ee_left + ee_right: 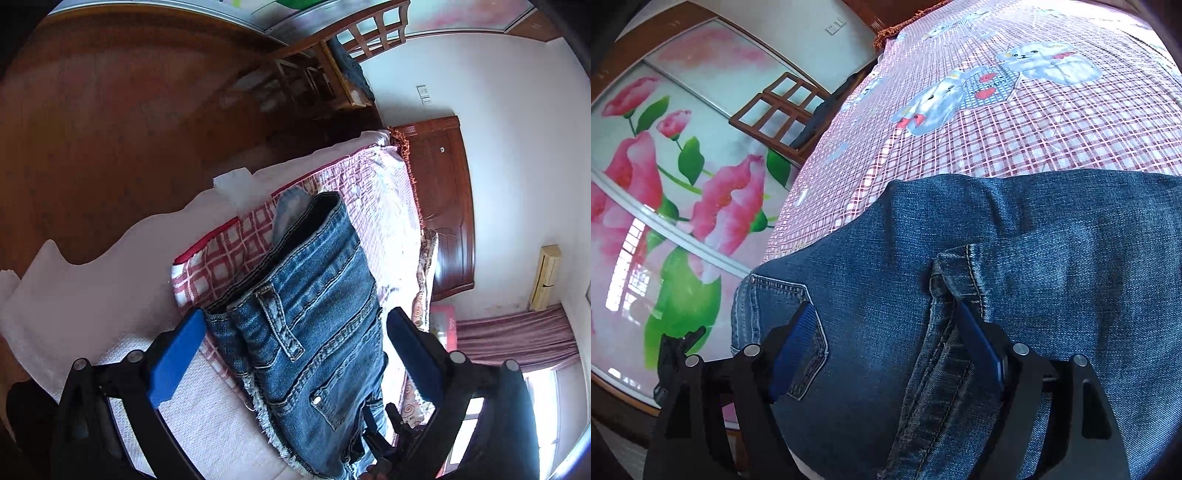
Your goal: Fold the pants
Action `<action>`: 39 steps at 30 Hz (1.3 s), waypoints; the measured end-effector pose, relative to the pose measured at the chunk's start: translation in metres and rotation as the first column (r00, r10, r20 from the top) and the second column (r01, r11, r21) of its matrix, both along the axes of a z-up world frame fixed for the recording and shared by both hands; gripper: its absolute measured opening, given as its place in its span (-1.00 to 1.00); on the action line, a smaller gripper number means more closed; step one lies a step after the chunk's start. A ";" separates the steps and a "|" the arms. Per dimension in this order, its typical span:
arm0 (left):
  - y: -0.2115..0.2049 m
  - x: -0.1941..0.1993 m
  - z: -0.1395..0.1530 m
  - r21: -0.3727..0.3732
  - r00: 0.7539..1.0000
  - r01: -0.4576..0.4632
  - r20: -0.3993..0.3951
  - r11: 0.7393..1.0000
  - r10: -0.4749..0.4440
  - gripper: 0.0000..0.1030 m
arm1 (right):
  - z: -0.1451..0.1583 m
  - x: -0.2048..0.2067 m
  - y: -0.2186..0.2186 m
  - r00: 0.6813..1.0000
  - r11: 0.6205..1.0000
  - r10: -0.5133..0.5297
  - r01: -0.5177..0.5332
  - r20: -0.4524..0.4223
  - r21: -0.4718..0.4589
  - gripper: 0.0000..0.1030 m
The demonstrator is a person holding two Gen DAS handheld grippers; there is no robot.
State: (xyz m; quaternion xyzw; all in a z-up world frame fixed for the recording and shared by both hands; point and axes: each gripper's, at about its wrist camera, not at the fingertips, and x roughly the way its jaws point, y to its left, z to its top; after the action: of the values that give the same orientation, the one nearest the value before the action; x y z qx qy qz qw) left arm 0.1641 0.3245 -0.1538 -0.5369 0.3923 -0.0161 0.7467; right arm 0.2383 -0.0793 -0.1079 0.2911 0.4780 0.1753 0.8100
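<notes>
1. Pants (314,306): jeans lie on the bed (122,332), already stacked in layers; waistband end near cam, frayed hem at 6 o'clock in left wrist view, a paler bit sticks out at 11 o'clock.
2. Left gripper (295,354): jaws wide, straddle the stack, pads don't press on the denim. Holds nothing.
3. Right gripper (886,343): jaws well apart, pads sit against the denim, one by a seam fold at 3 o'clock. No clamp visible.
4. Est.: main folds done, grip looks released. Left: maybe one more fold or smoothing; can't tell full shape.
</notes>
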 end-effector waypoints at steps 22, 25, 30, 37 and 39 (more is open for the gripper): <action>-0.043 -0.015 0.098 0.151 0.985 0.026 0.165 0.988 -0.051 -0.72 | 0.001 -0.021 -0.044 0.983 0.921 -0.156 0.181 -0.102 0.345 0.63; -0.067 -0.012 0.128 0.176 0.958 0.085 0.256 0.981 -0.129 -0.72 | -0.011 -0.037 -0.052 0.975 0.878 -0.155 0.210 -0.160 0.430 0.63; -0.108 -0.007 0.159 0.185 0.910 0.183 0.340 0.966 -0.238 -0.73 | -0.012 -0.032 -0.042 0.978 0.906 -0.118 0.177 -0.172 0.384 0.74; -0.194 -0.012 0.189 0.270 0.800 0.368 0.396 0.890 -0.451 -0.73 | -0.019 -0.054 -0.083 0.944 0.665 -0.224 0.331 -0.244 0.670 0.76; -0.224 -0.013 0.189 0.297 0.757 0.433 0.393 0.851 -0.522 -0.73 | -0.021 -0.061 -0.093 0.947 0.562 -0.207 0.321 -0.246 0.762 0.82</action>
State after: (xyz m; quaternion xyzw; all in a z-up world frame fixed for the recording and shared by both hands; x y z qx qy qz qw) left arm 0.1510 0.1005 0.0355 -0.3259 0.3283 -0.2962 0.8356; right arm 0.1775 -0.1725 -0.1293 0.6985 0.3521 0.2264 0.5804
